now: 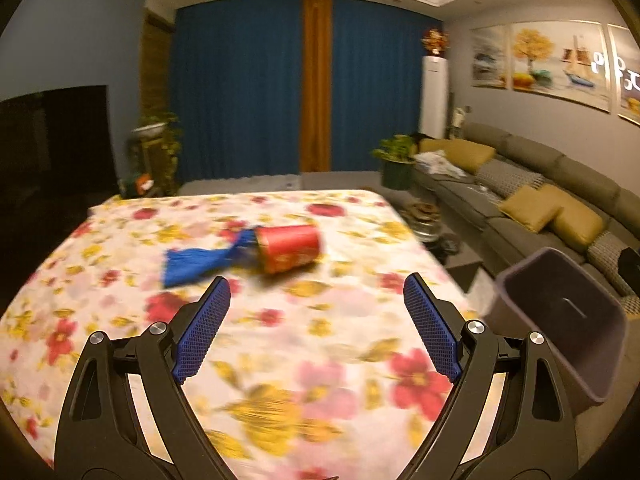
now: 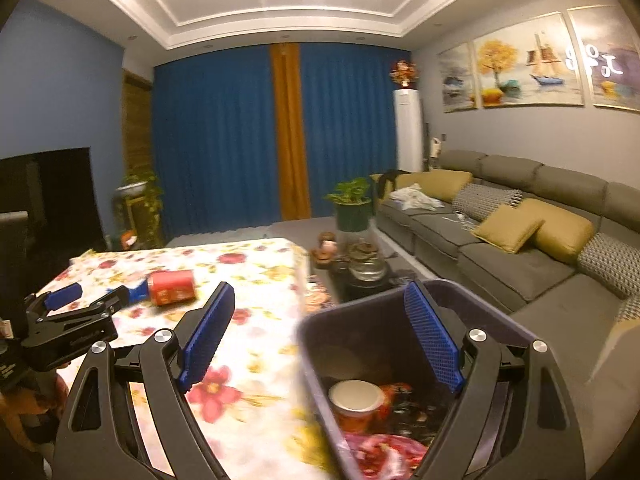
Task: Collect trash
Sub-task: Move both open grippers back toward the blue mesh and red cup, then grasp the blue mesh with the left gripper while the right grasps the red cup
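A red paper cup (image 1: 288,248) lies on its side on the floral tablecloth (image 1: 280,360), with a blue wrapper (image 1: 196,264) at its left. My left gripper (image 1: 316,286) is open and empty, a short way in front of the cup. In the right wrist view the cup (image 2: 172,287) lies at the left and the left gripper (image 2: 86,300) shows beside it. My right gripper (image 2: 320,292) is open and empty above the near rim of a dark purple bin (image 2: 360,320), which holds a cup and wrappers (image 2: 356,400). The bin (image 1: 560,320) stands off the table's right edge.
A grey sofa (image 2: 500,248) with yellow cushions runs along the right wall. A low side table with a potted plant (image 2: 352,204) and dishes stands beyond the bin. A dark TV (image 1: 56,140) is at the left. Blue curtains are behind.
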The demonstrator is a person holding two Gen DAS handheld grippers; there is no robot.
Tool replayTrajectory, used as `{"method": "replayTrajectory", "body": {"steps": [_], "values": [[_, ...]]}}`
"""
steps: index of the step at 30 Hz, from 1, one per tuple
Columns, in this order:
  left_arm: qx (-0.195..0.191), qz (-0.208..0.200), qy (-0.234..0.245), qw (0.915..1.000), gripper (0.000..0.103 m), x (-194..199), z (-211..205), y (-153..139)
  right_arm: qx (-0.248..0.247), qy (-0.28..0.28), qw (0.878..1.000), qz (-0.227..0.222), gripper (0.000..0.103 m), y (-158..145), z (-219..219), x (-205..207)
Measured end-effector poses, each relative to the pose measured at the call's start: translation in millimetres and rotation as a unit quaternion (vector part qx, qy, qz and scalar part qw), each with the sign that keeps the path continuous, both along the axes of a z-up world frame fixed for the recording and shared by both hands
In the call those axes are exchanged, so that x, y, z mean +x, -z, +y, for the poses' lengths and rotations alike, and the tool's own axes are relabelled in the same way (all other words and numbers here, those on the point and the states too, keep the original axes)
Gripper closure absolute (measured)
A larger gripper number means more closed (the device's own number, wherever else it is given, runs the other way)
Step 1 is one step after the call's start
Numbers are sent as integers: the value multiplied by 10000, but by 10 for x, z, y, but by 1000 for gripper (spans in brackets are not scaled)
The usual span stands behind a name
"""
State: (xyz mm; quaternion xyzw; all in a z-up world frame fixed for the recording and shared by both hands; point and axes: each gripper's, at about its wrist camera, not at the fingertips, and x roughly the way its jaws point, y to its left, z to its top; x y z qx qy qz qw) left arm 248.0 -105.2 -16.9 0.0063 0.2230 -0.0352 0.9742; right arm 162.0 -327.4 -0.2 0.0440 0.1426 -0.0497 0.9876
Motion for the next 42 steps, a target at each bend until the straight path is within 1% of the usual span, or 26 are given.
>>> {"method": "replayTrajectory", "body": {"steps": [8,14,17,21,25,29,30,32,35,37,40,42], "values": [[177,-36,-678,9975,16,162,731,-45,-181,-555,9983,64,19,-23,776,391],[262,-118,-1096,9936,16,332,1156,-70,-292,-770,9964,192,19,10,1273,741],[239,-170,-1278,9914,16,439,1323,-82,-346,-879,9951,292,19,57,1546,949],[174,-220,-1381,9900,16,615,1438,-69,-487,-920,9938,399,19,187,1828,1220],[123,-298,-1389,9898,16,790,1501,-22,-499,-938,9925,599,20,345,1981,1506],[-29,-180,-1473,9889,16,961,1588,125,-666,-926,9908,735,22,457,2142,1774],[-39,-164,-1484,9888,16,981,1601,151,-744,-928,9899,775,22,488,2185,1838],[-33,-131,-1514,9884,16,1017,1629,214,-813,-952,9884,856,26,541,2241,1946],[-128,6,-1518,9883,16,1073,1702,302,-945,-962,9856,1022,26,626,2332,2115],[-191,58,-1547,9878,16,1092,1747,328,-1012,-994,9823,1223,28,688,2394,2231],[-281,88,-1562,9873,16,1104,1789,344,-1066,-957,9809,1317,28,718,2449,2344],[-316,104,-1553,9873,16,1108,1801,354,-1153,-973,9778,1456,29,756,2504,2435]]}}
